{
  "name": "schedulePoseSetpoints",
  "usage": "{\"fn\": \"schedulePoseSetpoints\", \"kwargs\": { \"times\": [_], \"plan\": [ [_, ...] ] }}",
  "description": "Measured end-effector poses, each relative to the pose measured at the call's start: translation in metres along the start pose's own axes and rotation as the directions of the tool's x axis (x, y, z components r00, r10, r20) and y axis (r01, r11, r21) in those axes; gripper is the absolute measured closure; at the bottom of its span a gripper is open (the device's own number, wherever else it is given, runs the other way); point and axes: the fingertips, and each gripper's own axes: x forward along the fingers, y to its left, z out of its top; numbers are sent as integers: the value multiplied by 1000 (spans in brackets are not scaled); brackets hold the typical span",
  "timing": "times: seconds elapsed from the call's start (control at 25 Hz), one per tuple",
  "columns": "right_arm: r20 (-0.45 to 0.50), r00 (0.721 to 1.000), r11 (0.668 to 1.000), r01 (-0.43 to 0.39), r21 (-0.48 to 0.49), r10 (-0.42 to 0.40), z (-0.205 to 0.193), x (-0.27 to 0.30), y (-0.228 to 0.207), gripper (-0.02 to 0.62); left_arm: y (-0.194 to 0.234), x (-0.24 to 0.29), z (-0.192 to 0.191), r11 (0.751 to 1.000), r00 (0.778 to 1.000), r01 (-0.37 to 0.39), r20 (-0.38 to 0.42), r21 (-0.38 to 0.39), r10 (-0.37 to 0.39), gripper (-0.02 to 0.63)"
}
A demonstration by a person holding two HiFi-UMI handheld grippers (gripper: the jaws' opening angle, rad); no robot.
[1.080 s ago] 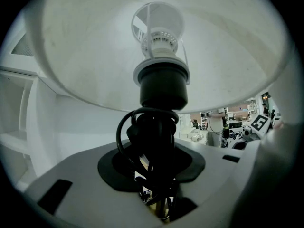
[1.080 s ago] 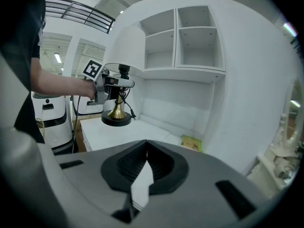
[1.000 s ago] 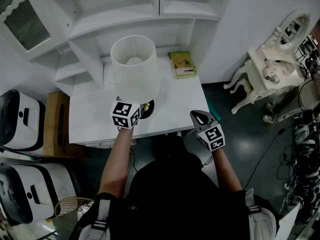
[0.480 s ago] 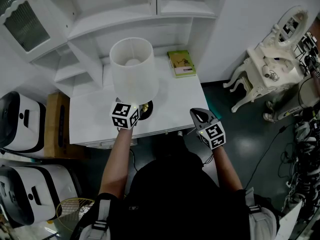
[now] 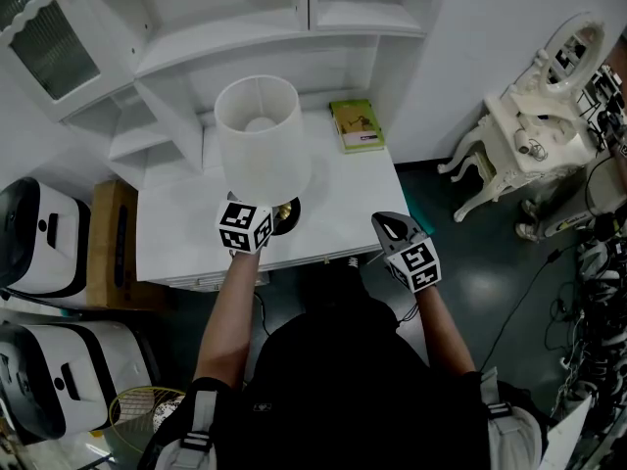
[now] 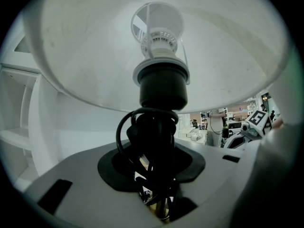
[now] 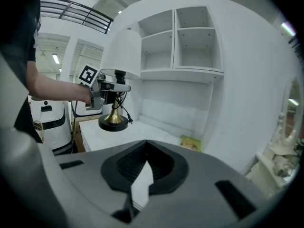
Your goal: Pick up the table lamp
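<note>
One table lamp [image 5: 259, 130], with a white drum shade over a black socket, a brass stem and a round black base [image 7: 113, 123], stood near the front of the white table [image 5: 343, 209]. The base apparently rested on the top. Its black cord [image 6: 124, 132] was looped about the stem. Left gripper [image 6: 159, 177]: held level beneath the shade, jaws clamped on the cord-wrapped stem. Right gripper [image 5: 390, 227]: off the table's front right corner, well apart from the lamp, jaws together or very nearly so, nothing between them. One green book [image 5: 357, 125] lay at the back of the table, beside the white shelf unit [image 5: 245, 27]. Step in hand, as judged: grasp made, lift not yet begun. Next move called for a straight upward raise by the left gripper. The grip would need to be firm enough that the stem did not slide through the cord loops. The lamp would need to stay upright, being likely top-heavy under its wide shade, and the shade to stay off the shelf edge behind.
</note>
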Motion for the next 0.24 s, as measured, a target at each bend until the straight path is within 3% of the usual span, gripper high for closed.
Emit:
{"fn": "schedulePoseSetpoints", "kwargs": {
  "times": [0.24],
  "plan": [
    [-11, 1000, 1000, 2, -12, -2, -2, -1, -3, 588, 2, -1, -4, 1000, 1000, -8, -3, -11, 8, 457]
  ]
}}
